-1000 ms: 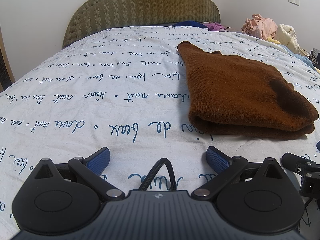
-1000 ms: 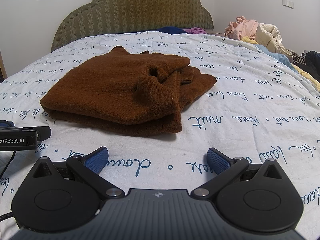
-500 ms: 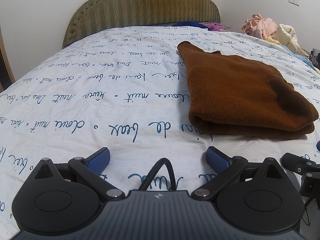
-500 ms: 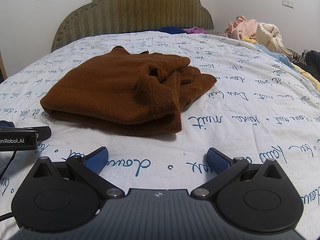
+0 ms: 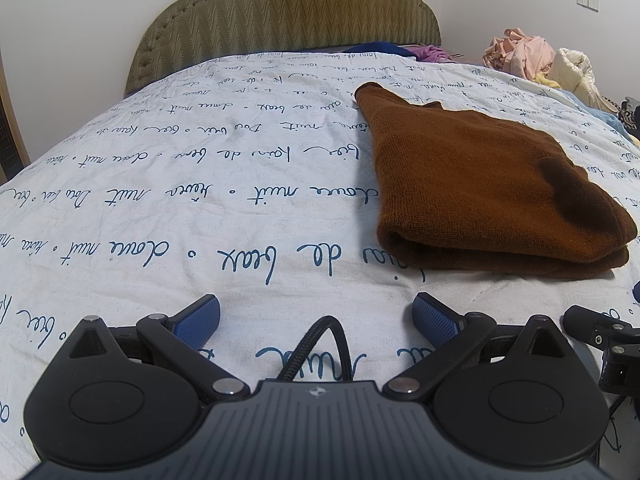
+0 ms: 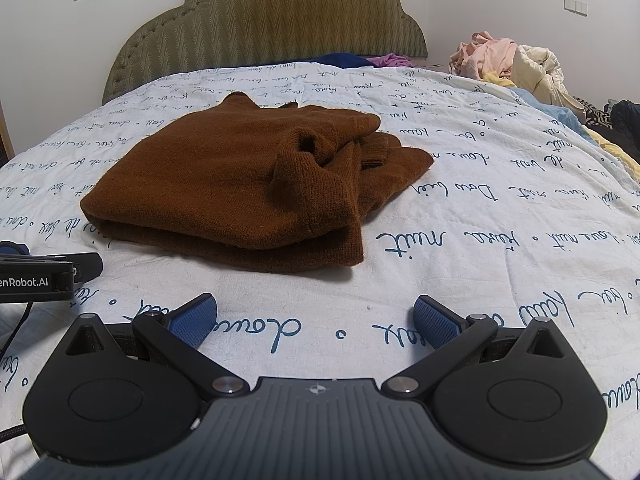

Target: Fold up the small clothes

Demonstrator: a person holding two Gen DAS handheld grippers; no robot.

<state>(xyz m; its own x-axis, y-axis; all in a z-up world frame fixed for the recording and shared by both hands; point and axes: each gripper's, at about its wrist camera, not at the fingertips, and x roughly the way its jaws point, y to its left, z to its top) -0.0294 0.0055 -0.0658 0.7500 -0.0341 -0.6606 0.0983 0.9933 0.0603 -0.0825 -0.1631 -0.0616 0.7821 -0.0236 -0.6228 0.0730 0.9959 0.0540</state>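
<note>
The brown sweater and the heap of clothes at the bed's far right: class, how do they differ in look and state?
The brown sweater is one dark knit garment; the heap of clothes mixes pink and cream pieces. The brown sweater is folded and lies fairly flat mid-bed; the heap of clothes is crumpled and piled high at the edge. Both are fabric, and neither open claw touches them.

Both my views are evenly and softly lit, bright enough, with no glare. The brown sweater (image 6: 224,184) casts only a thin soft shadow on the bed (image 6: 480,264) along its near edge. Focus is sharp throughout. Fisheye distortion bows the bed and darkens the corners.
</note>
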